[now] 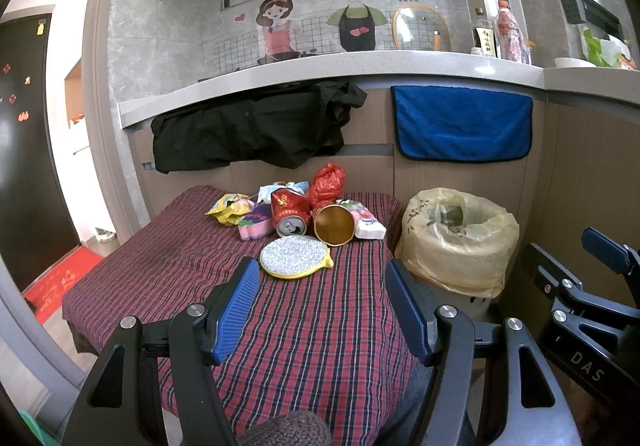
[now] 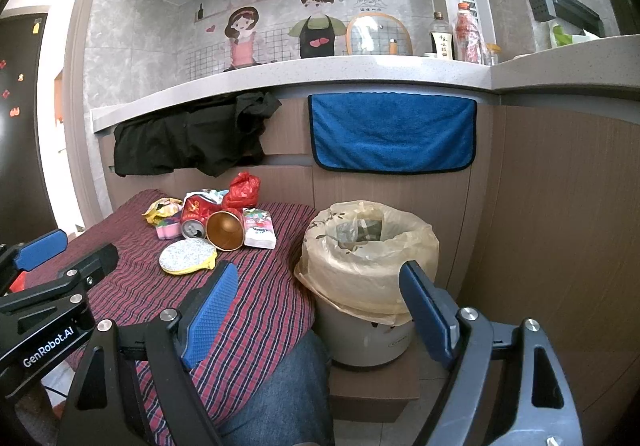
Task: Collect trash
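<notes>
A heap of trash lies at the far end of a red plaid cloth (image 1: 304,318): a red can (image 1: 289,211), a gold-lined paper cup (image 1: 334,224) on its side, a round silver and yellow pad (image 1: 294,257), a red plastic bag (image 1: 327,183), a yellow wrapper (image 1: 229,208), a pink sponge (image 1: 256,226) and a white tissue pack (image 1: 368,224). My left gripper (image 1: 322,278) is open and empty, just short of the pad. My right gripper (image 2: 320,282) is open and empty, in front of the bin (image 2: 366,246), which is lined with a yellowish bag and holds some waste.
The bin (image 1: 460,242) stands right of the cloth on a low brown box (image 2: 372,386). Behind are wooden cabinet fronts with a black garment (image 1: 256,130) and a blue towel (image 1: 462,124) hanging from a grey counter (image 1: 320,66). A knee in jeans (image 2: 276,394) is below.
</notes>
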The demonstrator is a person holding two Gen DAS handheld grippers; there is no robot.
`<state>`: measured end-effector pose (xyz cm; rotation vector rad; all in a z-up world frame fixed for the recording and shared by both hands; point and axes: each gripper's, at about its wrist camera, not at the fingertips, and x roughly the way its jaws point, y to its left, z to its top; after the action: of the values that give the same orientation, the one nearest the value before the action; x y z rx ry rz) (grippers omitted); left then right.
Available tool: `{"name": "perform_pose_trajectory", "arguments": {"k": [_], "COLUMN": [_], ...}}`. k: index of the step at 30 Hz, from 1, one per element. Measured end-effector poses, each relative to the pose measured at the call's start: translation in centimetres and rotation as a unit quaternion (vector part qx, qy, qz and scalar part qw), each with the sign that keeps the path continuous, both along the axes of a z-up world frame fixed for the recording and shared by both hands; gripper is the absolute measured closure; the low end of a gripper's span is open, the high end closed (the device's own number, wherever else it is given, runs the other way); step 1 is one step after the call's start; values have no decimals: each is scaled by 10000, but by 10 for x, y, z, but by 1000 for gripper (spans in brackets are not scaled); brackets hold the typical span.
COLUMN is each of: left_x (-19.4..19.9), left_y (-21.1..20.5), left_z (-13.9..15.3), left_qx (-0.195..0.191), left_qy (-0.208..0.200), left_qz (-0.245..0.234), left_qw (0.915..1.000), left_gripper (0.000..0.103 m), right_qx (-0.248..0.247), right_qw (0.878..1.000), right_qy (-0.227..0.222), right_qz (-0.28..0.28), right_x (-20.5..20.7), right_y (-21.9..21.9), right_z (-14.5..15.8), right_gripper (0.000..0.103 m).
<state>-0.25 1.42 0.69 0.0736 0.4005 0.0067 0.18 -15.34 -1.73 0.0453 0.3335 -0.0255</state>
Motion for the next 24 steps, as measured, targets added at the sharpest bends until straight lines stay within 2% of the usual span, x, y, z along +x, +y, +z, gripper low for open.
{"name": "perform_pose_trajectory", "arguments": {"k": [24], "left_x": [-1], "left_y": [5], "left_z": [-2], "left_qx": [-5], "left_qy": [17], "left_qz": [3], "left_qw": [10000], "left_gripper": [37], "right_qx": [1], "right_qw": [10000], "right_qy": [35], "right_qz": [16], "right_x": [1], "right_y": [2], "right_z": [-3], "right_gripper": [23]}}
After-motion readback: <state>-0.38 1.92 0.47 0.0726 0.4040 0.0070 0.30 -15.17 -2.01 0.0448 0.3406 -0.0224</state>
